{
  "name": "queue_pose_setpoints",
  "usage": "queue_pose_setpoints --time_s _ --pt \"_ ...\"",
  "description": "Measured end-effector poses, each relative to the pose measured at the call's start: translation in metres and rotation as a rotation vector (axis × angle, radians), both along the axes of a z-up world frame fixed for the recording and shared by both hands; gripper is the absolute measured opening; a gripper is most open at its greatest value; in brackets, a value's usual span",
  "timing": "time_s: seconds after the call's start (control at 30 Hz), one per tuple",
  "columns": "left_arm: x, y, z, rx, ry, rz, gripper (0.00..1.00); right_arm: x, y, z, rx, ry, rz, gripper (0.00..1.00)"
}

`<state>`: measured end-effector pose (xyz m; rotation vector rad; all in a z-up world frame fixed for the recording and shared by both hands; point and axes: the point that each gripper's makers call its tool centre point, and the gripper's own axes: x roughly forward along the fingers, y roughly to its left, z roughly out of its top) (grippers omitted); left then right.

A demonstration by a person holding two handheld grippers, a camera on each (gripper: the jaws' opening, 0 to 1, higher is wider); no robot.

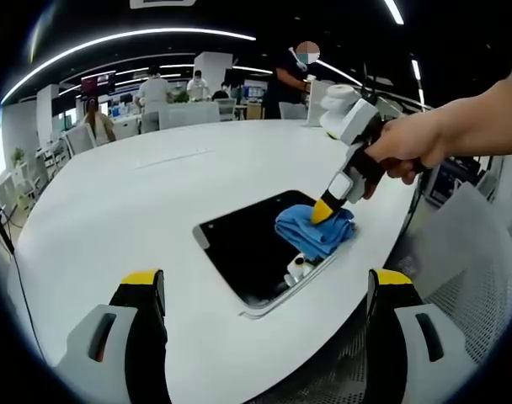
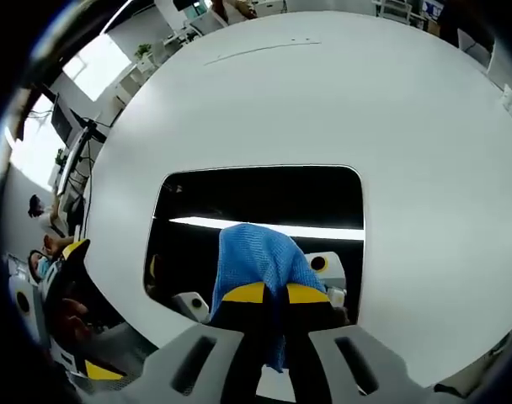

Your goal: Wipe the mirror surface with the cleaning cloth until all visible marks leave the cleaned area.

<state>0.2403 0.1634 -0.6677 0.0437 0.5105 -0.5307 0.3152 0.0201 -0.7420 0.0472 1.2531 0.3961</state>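
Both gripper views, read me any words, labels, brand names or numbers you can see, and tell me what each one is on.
No text can be read in either view.
Blue cleaning cloth: no label showing.
Dark rectangular mirror: no print, just reflections.
White oval table: no markings that can be read.
Wall screens in the far office: too small and blurred to read.
Right gripper and left gripper: no lettering to be seen.

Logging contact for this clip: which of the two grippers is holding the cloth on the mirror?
The right gripper, jaws shut on the blue cloth over the mirror. The left gripper hangs open above the white table, holding nothing.
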Motion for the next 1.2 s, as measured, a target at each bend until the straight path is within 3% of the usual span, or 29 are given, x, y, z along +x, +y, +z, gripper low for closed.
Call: queue_pose_setpoints --time_s 0.5,1.2 --pt "-0.002 -0.005 -0.001 0.007 -0.002 -0.027 0.99 -0.029 -0.006 0.002 0.035 0.019 -0.022 0.01" --pt "0.000 -0.004 0.002 -0.002 -0.015 -0.024 0.99 -0.051 -0.006 0.005 0.062 0.031 -0.028 0.01"
